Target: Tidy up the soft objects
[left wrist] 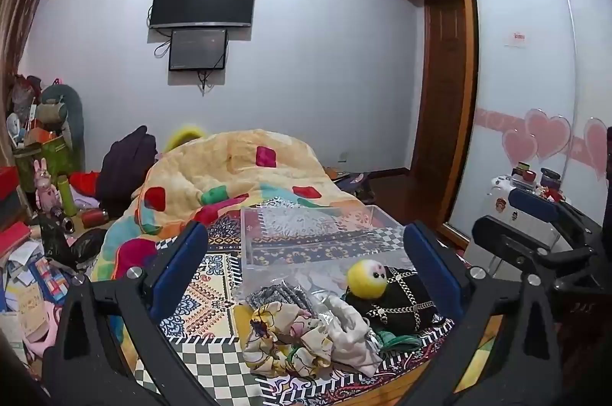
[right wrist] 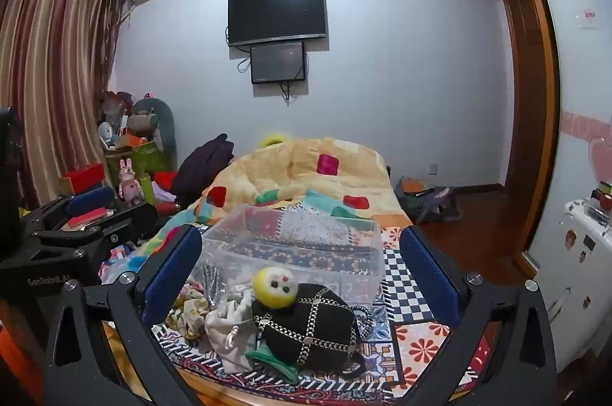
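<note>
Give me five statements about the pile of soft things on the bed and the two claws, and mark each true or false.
1. The clear plastic bin has nothing in it. True.
2. The yellow plush ball rests against the black chain bag. True.
3. The left claw is clamped on the floral cloth. False: its fingers stand wide apart, holding nothing.
4. The wall television shows a bright picture. False: its screen is dark.
5. The right claw is open, with the pile between its fingers. True.
</note>
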Demonstrator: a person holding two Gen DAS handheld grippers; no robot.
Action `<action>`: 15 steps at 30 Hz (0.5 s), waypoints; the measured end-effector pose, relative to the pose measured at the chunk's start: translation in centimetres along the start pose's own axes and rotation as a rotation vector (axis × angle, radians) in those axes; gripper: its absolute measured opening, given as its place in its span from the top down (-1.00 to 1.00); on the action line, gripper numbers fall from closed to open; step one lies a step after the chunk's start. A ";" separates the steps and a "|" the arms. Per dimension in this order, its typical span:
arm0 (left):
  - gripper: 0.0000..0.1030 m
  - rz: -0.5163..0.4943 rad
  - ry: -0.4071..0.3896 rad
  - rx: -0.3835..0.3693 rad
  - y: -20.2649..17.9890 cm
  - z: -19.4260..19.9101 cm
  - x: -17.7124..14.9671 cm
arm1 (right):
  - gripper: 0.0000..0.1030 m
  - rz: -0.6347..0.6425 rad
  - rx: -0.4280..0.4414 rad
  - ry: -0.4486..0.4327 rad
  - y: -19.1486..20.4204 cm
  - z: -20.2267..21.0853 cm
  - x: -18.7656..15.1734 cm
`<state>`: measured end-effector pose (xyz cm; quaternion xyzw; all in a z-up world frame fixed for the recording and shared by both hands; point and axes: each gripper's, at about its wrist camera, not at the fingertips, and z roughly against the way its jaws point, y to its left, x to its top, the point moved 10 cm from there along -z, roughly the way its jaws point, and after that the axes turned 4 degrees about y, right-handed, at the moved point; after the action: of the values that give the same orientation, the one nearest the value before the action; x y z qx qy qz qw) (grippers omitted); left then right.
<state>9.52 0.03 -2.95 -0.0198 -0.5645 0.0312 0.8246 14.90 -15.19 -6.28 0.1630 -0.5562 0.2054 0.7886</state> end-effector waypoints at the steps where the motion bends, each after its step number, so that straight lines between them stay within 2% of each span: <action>1: -1.00 0.001 0.002 0.005 0.1 0.0 0.0 | -1.00 0.012 -0.003 0.006 0.1 0.0 -0.1; 8: -1.00 0.032 0.019 0.005 0.1 -0.8 1.0 | -1.00 0.007 0.002 0.004 0.1 0.0 0.0; 15: -1.00 -0.016 -0.025 -0.003 -0.5 0.8 1.1 | -1.00 -0.005 0.001 0.003 -0.7 -0.4 0.1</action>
<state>9.19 -0.39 -1.56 -0.0160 -0.5748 0.0240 0.8178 15.58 -15.58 -6.34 0.1644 -0.5546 0.2041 0.7897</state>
